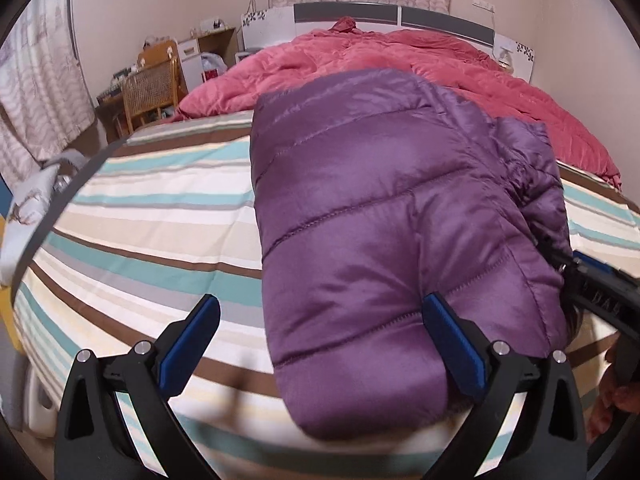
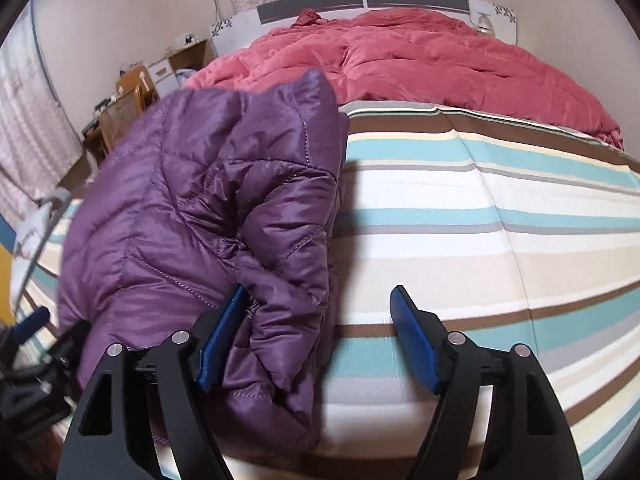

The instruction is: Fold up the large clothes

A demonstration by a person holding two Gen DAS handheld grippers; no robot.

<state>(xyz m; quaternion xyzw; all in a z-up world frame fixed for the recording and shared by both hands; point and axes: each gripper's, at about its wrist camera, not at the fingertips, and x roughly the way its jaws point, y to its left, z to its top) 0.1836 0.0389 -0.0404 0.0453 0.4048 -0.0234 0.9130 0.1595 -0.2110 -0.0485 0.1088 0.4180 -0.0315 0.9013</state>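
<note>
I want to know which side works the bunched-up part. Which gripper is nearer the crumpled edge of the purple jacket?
Right. The right gripper stands open astride the purple jacket's crumpled edge. The left gripper, also open, sits at the smooth quilted end.

Both views are taken from the wrists, angled downward and forward along the bed toward the headboard (image 1: 392, 14), close above the striped sheet (image 1: 152, 216). The purple padded jacket (image 1: 384, 240) is seen near the right in the left view, near the left in the right view. The pink duvet (image 2: 420, 64) is shared too.
</note>
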